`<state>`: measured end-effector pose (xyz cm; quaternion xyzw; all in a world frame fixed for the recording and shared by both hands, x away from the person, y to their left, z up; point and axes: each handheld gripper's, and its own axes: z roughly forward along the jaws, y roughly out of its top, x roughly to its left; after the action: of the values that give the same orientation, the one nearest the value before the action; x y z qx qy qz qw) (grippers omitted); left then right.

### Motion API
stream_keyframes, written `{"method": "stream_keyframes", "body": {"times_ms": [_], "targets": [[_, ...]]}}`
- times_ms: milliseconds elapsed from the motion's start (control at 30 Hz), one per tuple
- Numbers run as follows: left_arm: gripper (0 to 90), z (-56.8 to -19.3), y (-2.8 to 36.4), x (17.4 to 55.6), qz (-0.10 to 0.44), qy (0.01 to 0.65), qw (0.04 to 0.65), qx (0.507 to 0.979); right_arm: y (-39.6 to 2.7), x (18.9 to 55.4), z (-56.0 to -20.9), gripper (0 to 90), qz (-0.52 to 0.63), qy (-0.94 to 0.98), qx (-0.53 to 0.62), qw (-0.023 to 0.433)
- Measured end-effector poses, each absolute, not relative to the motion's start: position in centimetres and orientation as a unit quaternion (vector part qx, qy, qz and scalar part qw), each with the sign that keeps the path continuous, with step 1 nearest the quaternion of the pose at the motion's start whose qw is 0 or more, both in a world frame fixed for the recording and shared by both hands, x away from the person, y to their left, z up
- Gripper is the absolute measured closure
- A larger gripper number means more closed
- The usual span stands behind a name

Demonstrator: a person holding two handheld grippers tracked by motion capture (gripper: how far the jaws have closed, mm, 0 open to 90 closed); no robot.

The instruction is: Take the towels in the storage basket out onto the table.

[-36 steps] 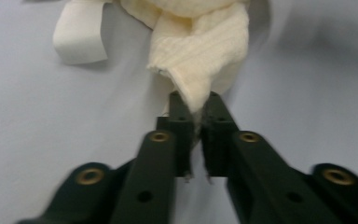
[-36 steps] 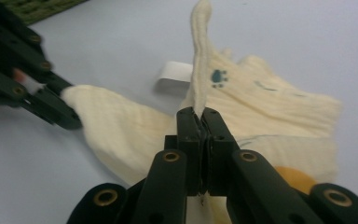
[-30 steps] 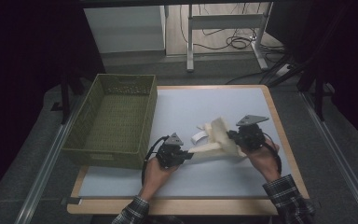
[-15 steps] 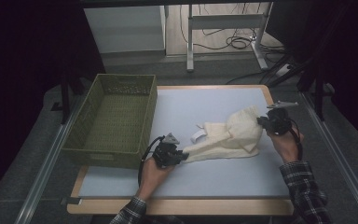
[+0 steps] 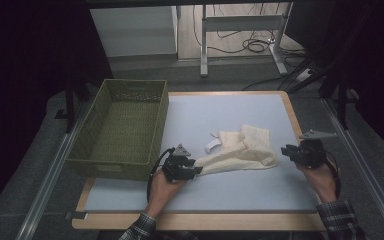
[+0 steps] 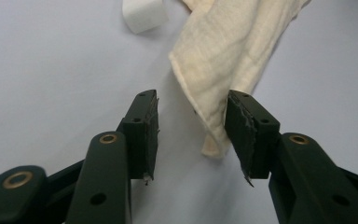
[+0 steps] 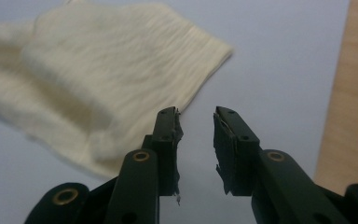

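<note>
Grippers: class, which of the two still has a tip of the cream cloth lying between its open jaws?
The left gripper: the cloth corner lies between its jaws. The right gripper has none.

The setting is a laboratory-type recording station, not a home. A pale tabletop (image 5: 230, 107) with a wooden rim stands on grey carpet between metal floor rails (image 5: 47, 172), enclosed by dark curtains (image 5: 25, 45) on both sides. Behind it, loose cables (image 5: 252, 46) lie on a wooden floor beside a metal frame leg (image 5: 203, 47), and a white cabinet (image 5: 132, 30) stands nearby.
</note>
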<state>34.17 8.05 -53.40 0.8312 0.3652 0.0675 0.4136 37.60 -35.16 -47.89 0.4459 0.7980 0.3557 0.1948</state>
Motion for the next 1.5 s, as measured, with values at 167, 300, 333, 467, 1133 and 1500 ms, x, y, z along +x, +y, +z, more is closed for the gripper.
{"method": "stream_keyframes", "body": {"times_ms": [167, 300, 333, 467, 1133, 1500], "targets": [[55.5, -53.7, 8.1, 33.9, 0.062, 0.365, 0.418, 0.829, -35.0, 36.1, -49.2, 68.6, 0.367, 0.801, 0.439, 0.176], [57.9, -53.9, 8.0, 33.7, 0.066, 0.365, 0.420, 0.828, -34.4, 36.3, -50.2, 66.3, 0.365, 0.806, 0.437, 0.164], [58.9, -53.8, 8.1, 33.6, 0.067, 0.365, 0.421, 0.828, -34.2, 36.4, -50.5, 65.8, 0.364, 0.807, 0.437, 0.162], [58.2, -53.9, 8.0, 33.2, 0.075, 0.366, 0.421, 0.826, -33.5, 36.8, -51.3, 65.5, 0.360, 0.810, 0.434, 0.158], [85.3, -52.6, 8.0, 32.1, 0.038, 0.338, 0.443, 0.829, -33.9, 31.9, -50.2, 85.4, 0.363, 0.820, 0.412, 0.162], [84.3, -52.2, 8.2, 30.0, 0.013, 0.329, 0.436, 0.837, -35.5, 26.8, -50.9, 84.6, 0.372, 0.818, 0.414, 0.144]]}}
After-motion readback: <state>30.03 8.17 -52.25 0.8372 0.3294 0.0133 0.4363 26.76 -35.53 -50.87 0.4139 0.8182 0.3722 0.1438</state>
